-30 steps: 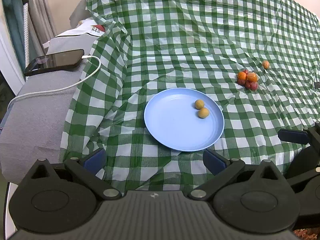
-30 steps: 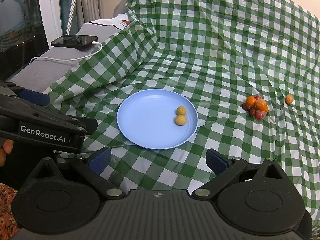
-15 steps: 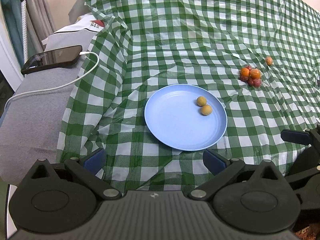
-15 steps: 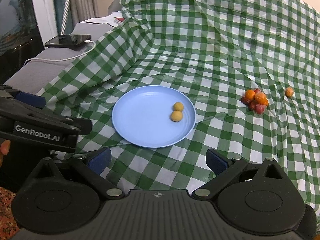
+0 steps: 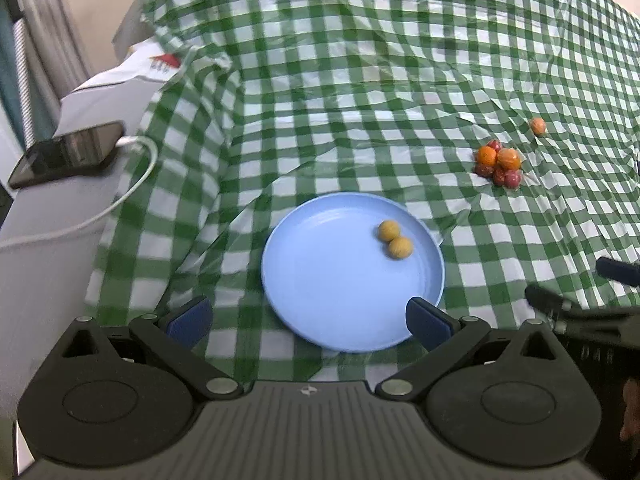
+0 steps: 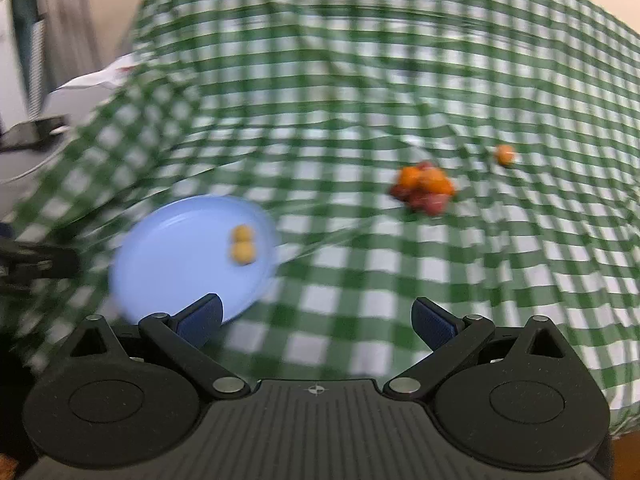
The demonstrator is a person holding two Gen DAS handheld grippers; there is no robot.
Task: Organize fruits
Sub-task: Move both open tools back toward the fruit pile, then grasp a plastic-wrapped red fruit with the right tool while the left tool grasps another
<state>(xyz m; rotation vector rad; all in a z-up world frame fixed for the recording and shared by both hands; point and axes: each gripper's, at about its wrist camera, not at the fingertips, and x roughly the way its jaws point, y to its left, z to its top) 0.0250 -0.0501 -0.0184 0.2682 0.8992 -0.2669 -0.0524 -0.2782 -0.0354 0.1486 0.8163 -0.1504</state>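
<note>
A light blue plate (image 5: 320,280) lies on the green checked cloth and holds two small yellow fruits (image 5: 394,240). A pile of orange and red fruits (image 5: 498,162) lies on the cloth to the far right of it, with one lone orange fruit (image 5: 537,125) beyond. My left gripper (image 5: 308,320) is open and empty at the plate's near edge. My right gripper (image 6: 316,318) is open and empty over the cloth. The blurred right wrist view shows the plate (image 6: 172,256) at its left and the pile (image 6: 424,188) ahead.
A black phone (image 5: 66,152) with a white charging cable (image 5: 120,200) lies on a grey surface left of the cloth. The cloth is wrinkled and rises at the back. The right gripper's fingers (image 5: 560,300) show at the right edge of the left wrist view.
My right gripper has swung right, so the plate slid to its left and the fruit pile came nearer the centre. My left gripper moved closer to the plate. Both stayed open.
</note>
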